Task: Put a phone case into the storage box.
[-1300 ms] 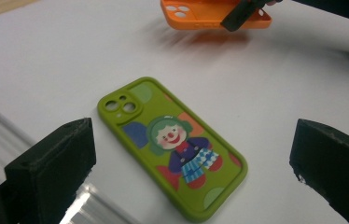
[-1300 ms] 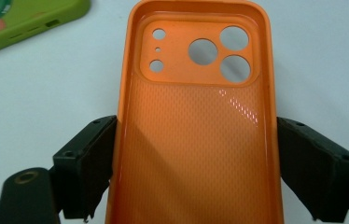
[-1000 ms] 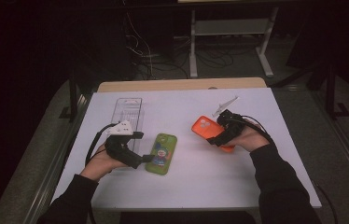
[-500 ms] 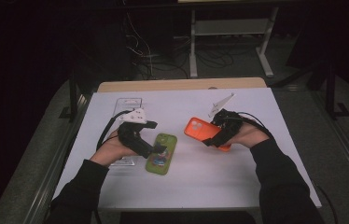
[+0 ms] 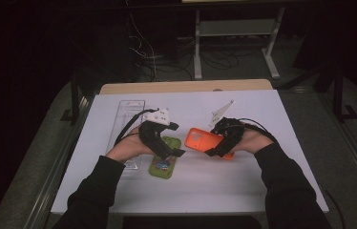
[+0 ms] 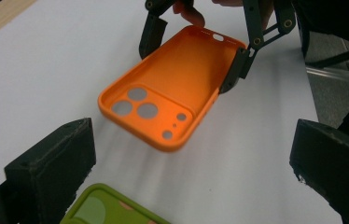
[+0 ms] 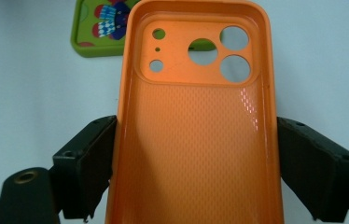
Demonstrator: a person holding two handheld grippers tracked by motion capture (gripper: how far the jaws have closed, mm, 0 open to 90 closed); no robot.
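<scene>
Between the two black jaws of the right gripper (image 7: 196, 163) sits an orange phone case (image 7: 196, 121), clamped across its width with a jaw pressed on each long side. Its hollow inside faces this gripper's camera, showing a dimpled inner surface and, at the far end, three large round camera holes and three small ones. From the high view, the orange phone case (image 5: 201, 141) is held near the middle of the white table (image 5: 262, 191), tilted, and lifted off the surface at its free end, which points toward the person's left. The right gripper (image 5: 220, 143) grips the end nearest the person's right hand (image 5: 248, 140).

From the left gripper view, the same orange phone case (image 6: 163, 98) hangs above the white surface with a soft shadow under it, and the other gripper's jaws hold it at its far end. The left gripper (image 6: 191, 172) has its jaws spread wide with nothing between them, aimed at the case's camera-hole end but well short of it.

Just below the left gripper (image 5: 169, 151) in the high view lies a green phone case (image 5: 163, 164) with a colourful printed figure, flat on the table. Left of it, partly under the left forearm, lies a clear plastic tray (image 5: 129, 114).
</scene>
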